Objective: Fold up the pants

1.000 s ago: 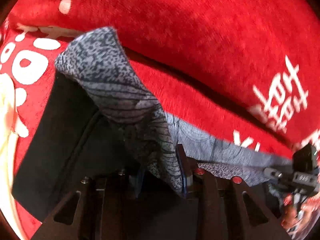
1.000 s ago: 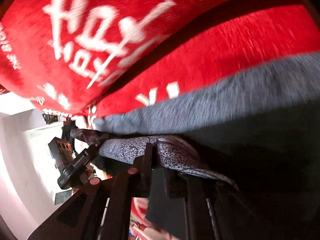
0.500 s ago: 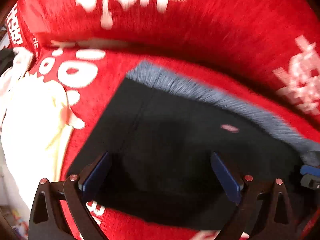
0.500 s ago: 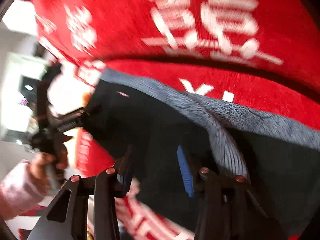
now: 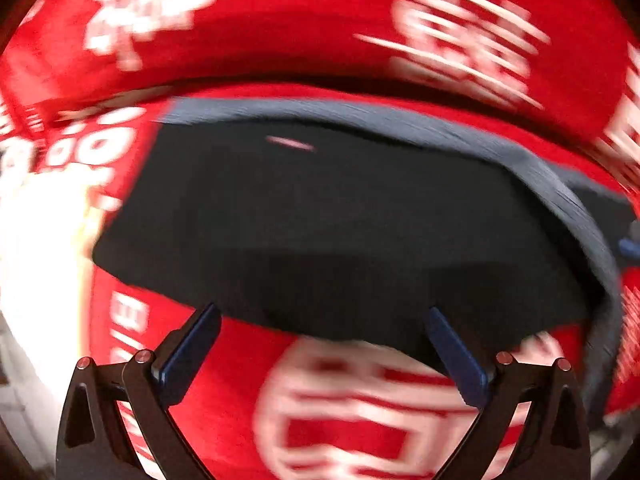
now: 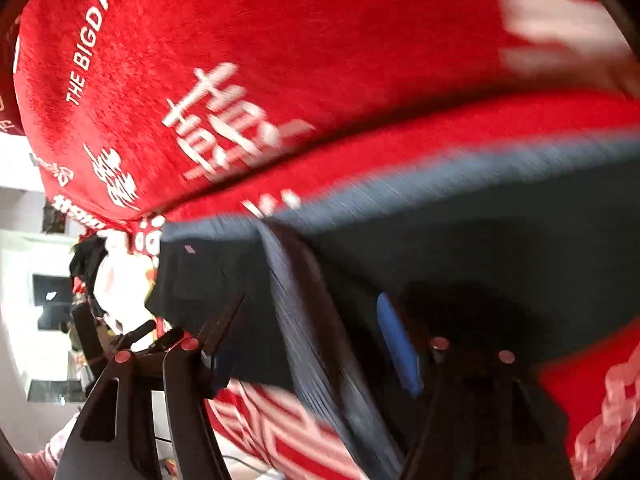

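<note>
Above folded pants [image 5: 344,232], left claw [image 5: 324,344] agape.

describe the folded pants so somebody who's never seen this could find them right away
Look for the big red cover with white lettering that fills the view. Lying flat on it is a dark rectangle, the folded pants. They are the only black thing on the red, edged along the far side with a grey band and carrying a small pink tag.
</note>
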